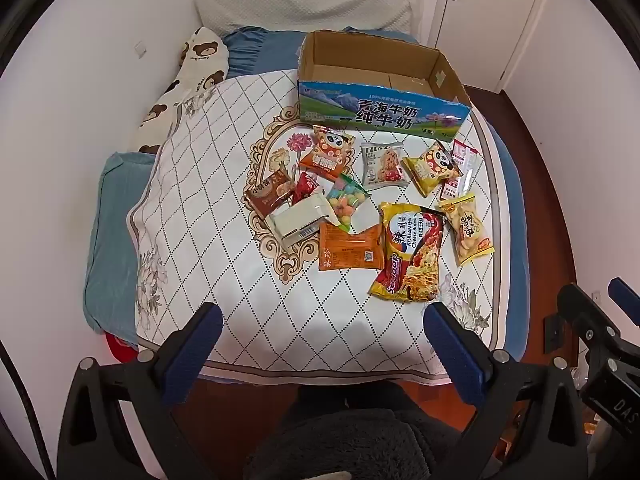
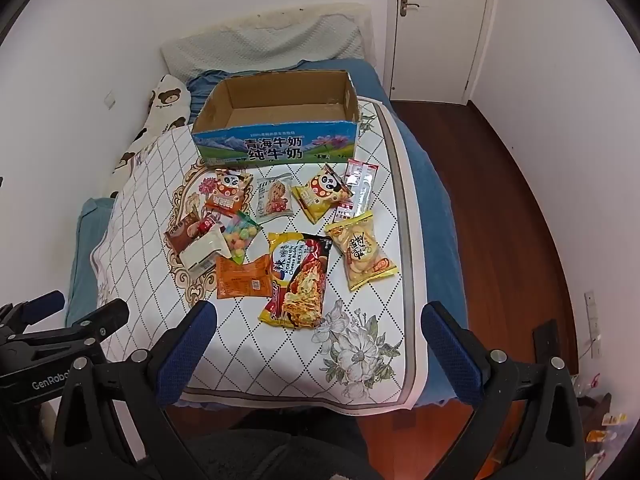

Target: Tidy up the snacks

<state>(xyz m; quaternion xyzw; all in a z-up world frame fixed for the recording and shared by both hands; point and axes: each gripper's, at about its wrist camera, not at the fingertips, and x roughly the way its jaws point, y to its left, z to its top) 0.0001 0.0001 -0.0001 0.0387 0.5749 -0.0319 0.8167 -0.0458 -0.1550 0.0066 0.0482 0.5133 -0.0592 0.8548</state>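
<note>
Snacks lie scattered across the quilted cover [image 1: 200,208] of the bed, none of them yet in the cardboard milk box [image 1: 384,110] that stands open at twelve o'clock behind them, its floor bare as far as you can see. Both of your tools are held back at the foot of the bed: the left gripper [image 1: 322,320] and the right gripper [image 2: 318,318] each have their jaws spread wide with nothing between them.

The packet that matters first is probably the big noodle packet [image 2: 298,280], since it lies nearest to you. From your right gripper it sits just ahead at about eleven o'clock; from your left it lies off toward one o'clock. Your right hand looks slightly the nearer. Its long axis runs roughly six to twelve, pointing toward the box, so your jaws, which open nine to three, would close across its narrow width.

The orange sachet [image 2: 242,278] touches its nine o'clock edge, and the rice cracker bag [image 2: 362,250] lies apart at two o'clock. Come in straight from six, or you may drag the sachet along.
</note>
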